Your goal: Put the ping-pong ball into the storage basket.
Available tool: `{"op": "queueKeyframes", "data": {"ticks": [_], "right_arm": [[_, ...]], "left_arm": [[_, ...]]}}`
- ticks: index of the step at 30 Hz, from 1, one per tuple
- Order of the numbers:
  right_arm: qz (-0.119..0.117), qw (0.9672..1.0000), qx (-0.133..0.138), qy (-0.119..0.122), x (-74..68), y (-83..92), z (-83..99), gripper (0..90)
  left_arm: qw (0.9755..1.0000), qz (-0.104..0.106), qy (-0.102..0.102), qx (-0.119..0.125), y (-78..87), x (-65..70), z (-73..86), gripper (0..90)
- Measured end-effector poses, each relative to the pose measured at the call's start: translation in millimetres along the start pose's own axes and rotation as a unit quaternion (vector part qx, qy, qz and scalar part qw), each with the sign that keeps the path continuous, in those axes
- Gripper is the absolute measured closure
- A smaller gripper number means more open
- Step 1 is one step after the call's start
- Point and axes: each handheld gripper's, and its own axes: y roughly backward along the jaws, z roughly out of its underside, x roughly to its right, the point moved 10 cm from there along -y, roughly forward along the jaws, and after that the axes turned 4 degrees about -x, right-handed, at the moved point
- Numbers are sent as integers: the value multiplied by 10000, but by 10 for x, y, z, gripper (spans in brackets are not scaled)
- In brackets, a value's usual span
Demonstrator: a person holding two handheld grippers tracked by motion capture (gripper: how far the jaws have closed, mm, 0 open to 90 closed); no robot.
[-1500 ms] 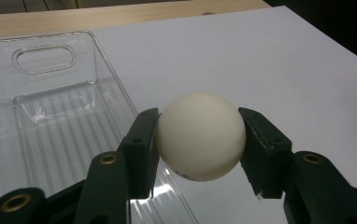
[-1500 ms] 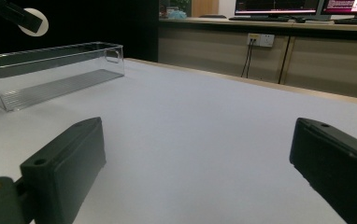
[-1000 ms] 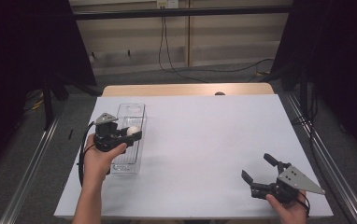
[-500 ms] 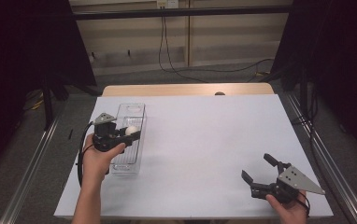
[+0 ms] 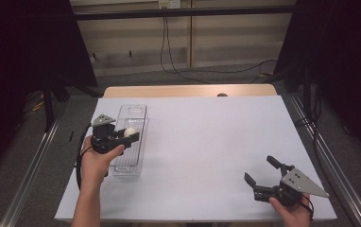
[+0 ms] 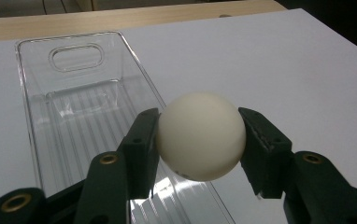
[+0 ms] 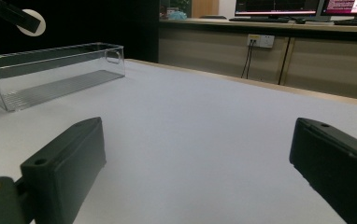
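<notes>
Nothing had moved since the earlier frame: the left gripper [image 5: 122, 136] held the white ball [image 6: 201, 135] clenched in its jaws above the clear tray [image 5: 132, 113] on the worktop [image 5: 216, 137]. The right gripper [image 5: 263, 175] rested with jaws released.

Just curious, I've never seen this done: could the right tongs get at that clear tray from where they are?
Probably yes. The right tongs stand open and hold nothing, and bare table lies between them and the tray. The left tongs hold a ball over it.

High view looks down; both gripper views, low and close, share the clear bin [image 6: 74, 107].
</notes>
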Motion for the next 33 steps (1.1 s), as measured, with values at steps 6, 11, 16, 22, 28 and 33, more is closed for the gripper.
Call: {"op": "queueKeyframes", "data": {"ticks": [6,11,16,22,28,33], "right_arm": [[3,10000,-4,-9,-1,0,1,32],[30,10000,10,-42,9,2,-2,32],[11,10000,3,-26,5,7,-3,32],[18,10000,14,-14,7,3,-4,32],[-15,10000,4,-24,-1,7,-4,32],[21,10000,19,-9,9,1,-7,32]], "left_arm": [[10000,-27,-5,-22,9,-41,13,511],[10000,-79,-10,-15,0,-63,18,511],[9999,-108,5,-2,9,-87,20,511],[9999,-144,3,-32,8,-124,38,511],[9997,-221,39,-3,10,-153,40,511],[9997,-244,44,-36,-3,-178,59,511]]}}
